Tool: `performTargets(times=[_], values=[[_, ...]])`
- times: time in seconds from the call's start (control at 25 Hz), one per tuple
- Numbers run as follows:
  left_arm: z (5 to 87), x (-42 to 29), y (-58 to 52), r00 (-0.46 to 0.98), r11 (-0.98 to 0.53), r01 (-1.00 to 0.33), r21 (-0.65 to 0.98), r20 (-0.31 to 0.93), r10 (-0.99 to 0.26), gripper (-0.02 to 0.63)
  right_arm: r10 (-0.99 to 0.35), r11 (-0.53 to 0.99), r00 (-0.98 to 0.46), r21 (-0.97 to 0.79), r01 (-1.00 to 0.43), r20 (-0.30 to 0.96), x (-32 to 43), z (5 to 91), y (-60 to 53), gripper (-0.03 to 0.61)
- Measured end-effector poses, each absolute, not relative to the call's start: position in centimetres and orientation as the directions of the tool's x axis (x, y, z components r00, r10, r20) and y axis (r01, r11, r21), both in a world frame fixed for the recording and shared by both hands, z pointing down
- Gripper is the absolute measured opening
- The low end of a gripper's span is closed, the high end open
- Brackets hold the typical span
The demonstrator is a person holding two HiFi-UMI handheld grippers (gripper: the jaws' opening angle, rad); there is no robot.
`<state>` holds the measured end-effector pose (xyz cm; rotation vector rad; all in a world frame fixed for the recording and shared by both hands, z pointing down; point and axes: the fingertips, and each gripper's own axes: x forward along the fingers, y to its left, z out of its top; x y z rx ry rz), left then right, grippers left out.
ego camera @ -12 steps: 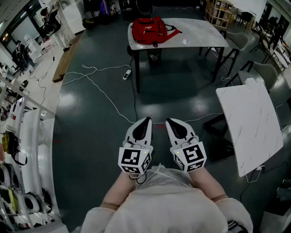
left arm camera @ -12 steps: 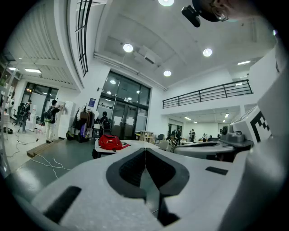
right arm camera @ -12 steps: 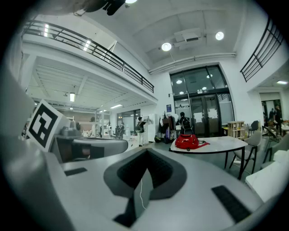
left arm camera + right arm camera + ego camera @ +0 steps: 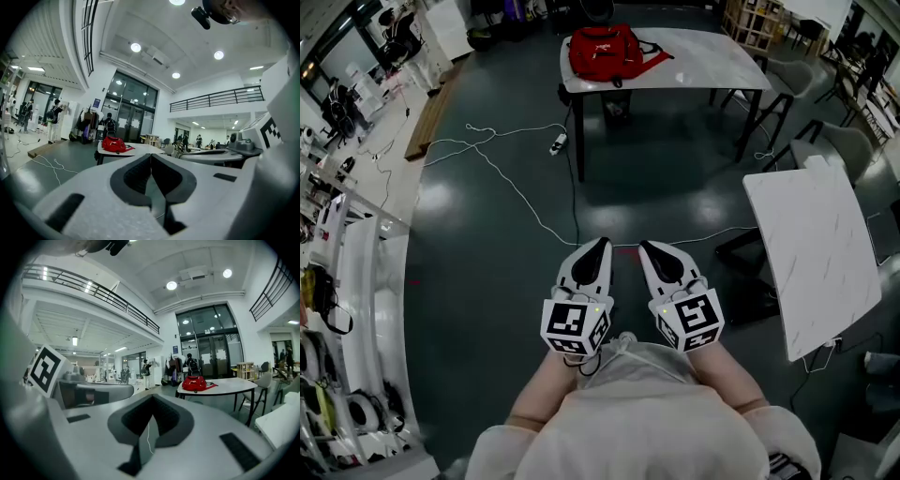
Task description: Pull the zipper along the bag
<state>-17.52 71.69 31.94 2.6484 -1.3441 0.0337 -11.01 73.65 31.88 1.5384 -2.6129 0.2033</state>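
Far ahead on a white marble surface (image 4: 703,56) sits the red backpack (image 4: 602,52), well apart from both claws. Left claw (image 4: 601,243) and right claw (image 4: 643,246) are clenched, empty, side by side above a dark glossy floor (image 4: 487,244) crossed by a white cable (image 4: 512,186).

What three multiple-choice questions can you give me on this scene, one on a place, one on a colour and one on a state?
1. Where is the bag?
A. on the floor
B. on the far table
C. on a shelf

2. What colour is the bag?
A. blue
B. red
C. green

3. How do the right gripper jaws stand?
A. wide apart
B. closed on the bag
C. together, with nothing between them

Answers:
1 B: the head view shows it lying on the tabletop.
2 B: it is red in every view.
3 C: the right gripper view shows the pads meeting with nothing held.
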Motion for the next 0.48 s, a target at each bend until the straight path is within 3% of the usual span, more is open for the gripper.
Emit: performTargets(times=[0.48], values=[[33.5, -14.9, 71.6, 0.617, -0.592, -0.784, 0.188, 0.133, -0.775, 0.02, -0.882, 0.392, -0.42, -0.159, -0.906, 0.213, -7.3, 34.3, 73.4, 0.026]])
